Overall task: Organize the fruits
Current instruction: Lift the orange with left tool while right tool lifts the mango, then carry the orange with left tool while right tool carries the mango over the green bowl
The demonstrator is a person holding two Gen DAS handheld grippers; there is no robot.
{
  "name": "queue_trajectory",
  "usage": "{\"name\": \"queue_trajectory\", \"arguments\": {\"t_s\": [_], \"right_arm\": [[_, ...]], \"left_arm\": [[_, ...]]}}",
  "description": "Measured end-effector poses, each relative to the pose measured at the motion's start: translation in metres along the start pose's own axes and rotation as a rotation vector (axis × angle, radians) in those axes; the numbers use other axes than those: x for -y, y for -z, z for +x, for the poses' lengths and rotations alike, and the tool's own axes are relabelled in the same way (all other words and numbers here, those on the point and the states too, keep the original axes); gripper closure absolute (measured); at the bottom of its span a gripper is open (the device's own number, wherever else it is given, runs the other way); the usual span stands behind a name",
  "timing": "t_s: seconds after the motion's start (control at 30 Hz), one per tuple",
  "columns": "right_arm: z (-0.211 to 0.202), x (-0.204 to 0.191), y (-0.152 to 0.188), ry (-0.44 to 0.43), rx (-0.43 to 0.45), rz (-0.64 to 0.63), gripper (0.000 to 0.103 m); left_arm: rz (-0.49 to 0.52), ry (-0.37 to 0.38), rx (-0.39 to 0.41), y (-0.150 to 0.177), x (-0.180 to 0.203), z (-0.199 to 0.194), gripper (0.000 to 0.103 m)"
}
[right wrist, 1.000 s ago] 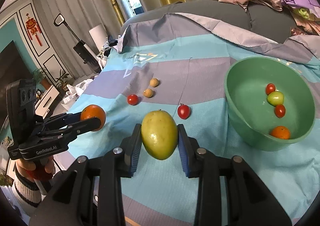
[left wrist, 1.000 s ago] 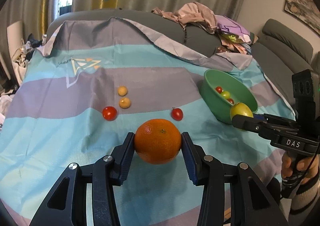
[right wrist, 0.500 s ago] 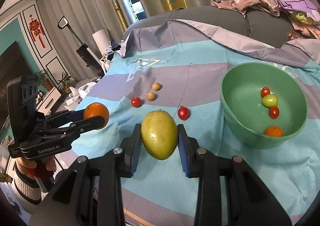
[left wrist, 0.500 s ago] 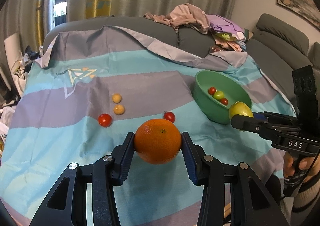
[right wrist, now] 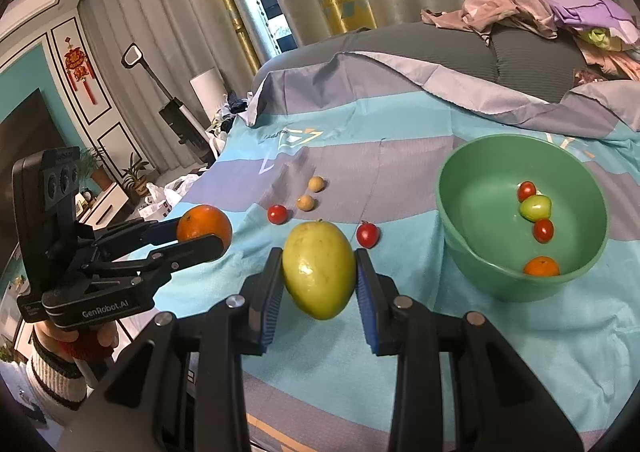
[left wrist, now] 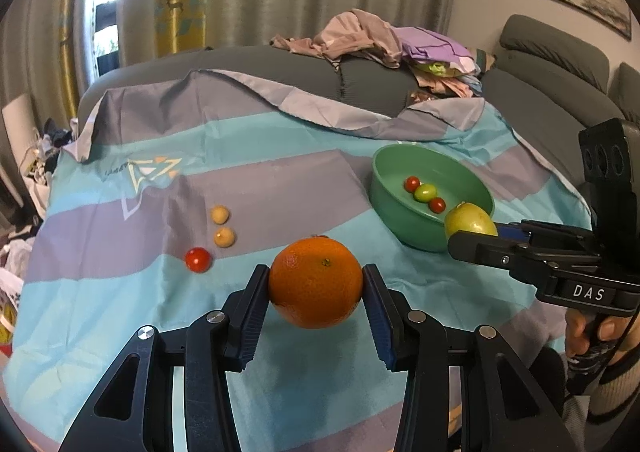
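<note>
Striped cloth (left wrist: 280, 180), teal and grey, spread over the table and running up against a grey sofa (left wrist: 280, 68) at the far side; heap of clothes (left wrist: 384, 40) on the sofa back. Green bowl (right wrist: 472, 252), on the cloth at right, holding two cherry tomatoes (right wrist: 526, 190), one green tomato (right wrist: 535, 207) between them and a small orange fruit (right wrist: 541, 266) at its near wall. Left claw (left wrist: 316, 288), closed on an orange (left wrist: 316, 282), held above the near cloth; its fingers (left wrist: 250, 312) press both sides. Right claw (right wrist: 319, 272), closed on a yellow-green mango (right wrist: 319, 268), held above the cloth just left of the bowl. Loose on the cloth, left of the bowl: two red tomatoes, one (right wrist: 367, 234) beyond the mango, one (right wrist: 277, 214) farther left; two small tan fruits (right wrist: 306, 202), close together, just beyond the left tomato.
</note>
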State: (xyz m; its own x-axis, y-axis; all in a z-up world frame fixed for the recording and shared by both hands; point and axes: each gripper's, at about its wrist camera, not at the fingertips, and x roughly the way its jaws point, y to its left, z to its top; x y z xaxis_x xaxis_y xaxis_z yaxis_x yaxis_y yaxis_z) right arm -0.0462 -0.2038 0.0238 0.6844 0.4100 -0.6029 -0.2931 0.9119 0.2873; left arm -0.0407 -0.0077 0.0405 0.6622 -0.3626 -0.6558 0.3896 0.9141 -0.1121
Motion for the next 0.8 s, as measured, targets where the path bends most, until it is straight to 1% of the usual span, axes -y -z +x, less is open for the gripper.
{"name": "queue_trajectory", "arguments": {"t_s": [0.3, 0.57, 0.8], "right_arm": [[-0.001, 0.014, -0.002, 0.036, 0.013, 0.037, 0.068], [-0.006, 0.031, -0.003, 0.071, 0.036, 0.052, 0.068], [-0.011, 0.051, -0.005, 0.093, 0.061, 0.079, 0.068]], "left_arm": [[0.021, 0.029, -0.010, -0.008, 0.010, 0.012, 0.057], [0.065, 0.062, 0.001, -0.025, 0.030, 0.025, 0.057], [0.091, 0.104, -0.006, -0.037, 0.047, 0.039, 0.057]]}}
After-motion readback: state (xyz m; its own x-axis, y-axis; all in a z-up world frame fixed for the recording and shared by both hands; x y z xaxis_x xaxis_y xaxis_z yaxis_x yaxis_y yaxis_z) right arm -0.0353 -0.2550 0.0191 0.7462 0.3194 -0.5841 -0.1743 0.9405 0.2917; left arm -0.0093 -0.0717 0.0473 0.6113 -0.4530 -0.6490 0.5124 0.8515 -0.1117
